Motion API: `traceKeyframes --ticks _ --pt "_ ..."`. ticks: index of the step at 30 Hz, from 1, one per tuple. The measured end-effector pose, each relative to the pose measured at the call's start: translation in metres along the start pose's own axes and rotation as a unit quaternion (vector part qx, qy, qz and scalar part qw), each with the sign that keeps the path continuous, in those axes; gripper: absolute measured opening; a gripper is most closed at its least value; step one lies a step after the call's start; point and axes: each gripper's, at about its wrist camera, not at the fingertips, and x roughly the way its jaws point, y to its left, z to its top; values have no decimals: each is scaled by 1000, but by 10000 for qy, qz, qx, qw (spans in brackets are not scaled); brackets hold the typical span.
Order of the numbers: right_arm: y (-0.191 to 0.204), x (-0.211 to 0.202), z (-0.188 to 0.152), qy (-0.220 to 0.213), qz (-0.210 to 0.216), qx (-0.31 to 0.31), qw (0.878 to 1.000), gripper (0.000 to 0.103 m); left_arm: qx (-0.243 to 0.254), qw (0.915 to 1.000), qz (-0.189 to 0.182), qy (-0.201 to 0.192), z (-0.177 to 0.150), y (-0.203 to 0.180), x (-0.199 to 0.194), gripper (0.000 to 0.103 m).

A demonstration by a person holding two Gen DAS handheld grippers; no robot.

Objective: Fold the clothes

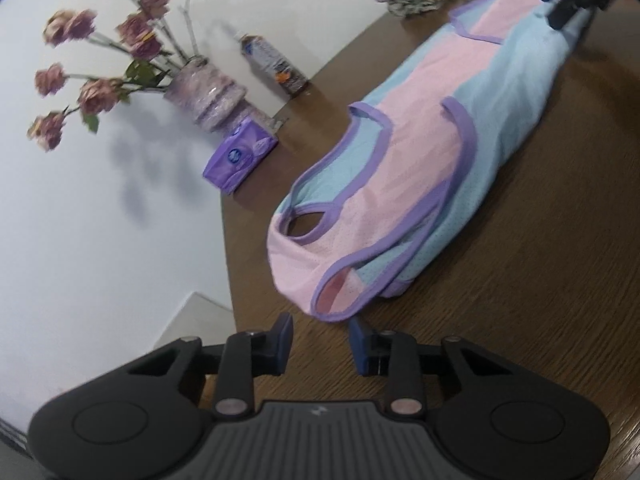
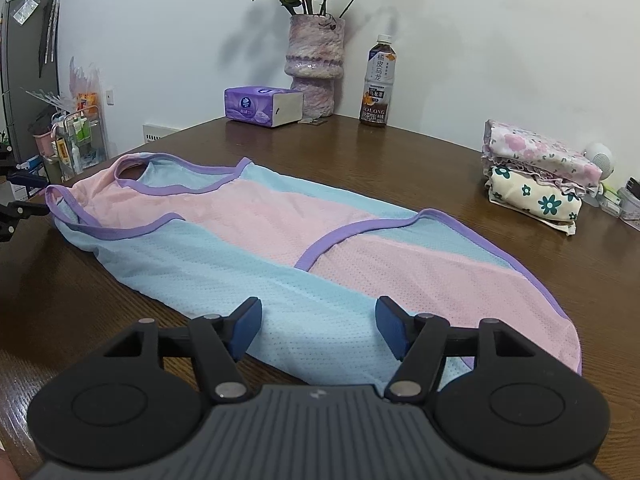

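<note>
Two released claws, left claw (image 1: pixel 320 330) and right claw (image 2: pixel 318 314); bottle (image 2: pixel 377 80) reads "OOLONG".

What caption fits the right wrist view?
Open right gripper over the pink-and-blue garment spread on the wooden table.

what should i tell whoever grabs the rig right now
Left gripper: open, empty, just short of the garment's shoulder end.
Right gripper: open, empty, fingers over the hem end, not pinching.
Pink and blue garment: spread lengthwise on the brown table, part folded, side panels turned inward.
Done: two folded clothes stacked at the table's right.
Left: grip both ends, finish folding, add to the stack.
</note>
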Motion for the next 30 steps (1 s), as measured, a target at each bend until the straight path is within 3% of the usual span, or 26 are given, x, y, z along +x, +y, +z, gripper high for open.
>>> traceKeyframes --ticks 2,3,5,14,17,19,20,21,23,26,28,30 --pt "0 1 0 8 7 -6 10000 64 163 9998 -3 -66 1 -2 0 23" --pt "0 1 0 13 7 -7 10000 64 245 9997 -4 -98 2 -3 0 13" --pt "0 1 0 18 -3 -4 10000 64 356 9992 -41 -154 5 -2 -1 4" --pt "-4 3 0 20 -74 11 10000 65 1298 9909 -217 -272 47 18 14 4" --pt "-5 4 -1 34 -84 38 10000 65 1283 9906 -443 -159 67 22 40 15" --pt "-7 6 -2 45 -91 66 9999 65 1125 9921 -549 -59 73 22 56 24" --pt "-7 6 -3 51 -92 79 9999 65 1026 9930 -588 32 74 22 62 43" --pt "-8 6 -3 59 -86 89 9999 66 914 9944 -519 67 71 24 63 53" --pt "-9 6 -5 74 -75 105 9999 66 667 9970 -382 132 64 29 63 53" --pt "-13 5 -7 71 -56 136 9999 67 -246 9988 -419 99 49 53 50 53" --pt "-16 6 -8 66 -55 173 9998 67 -919 9932 -711 3 40 69 43 53" --pt "-19 7 -9 65 -44 202 9998 68 -1552 9818 -1084 -121 32 84 40 53"
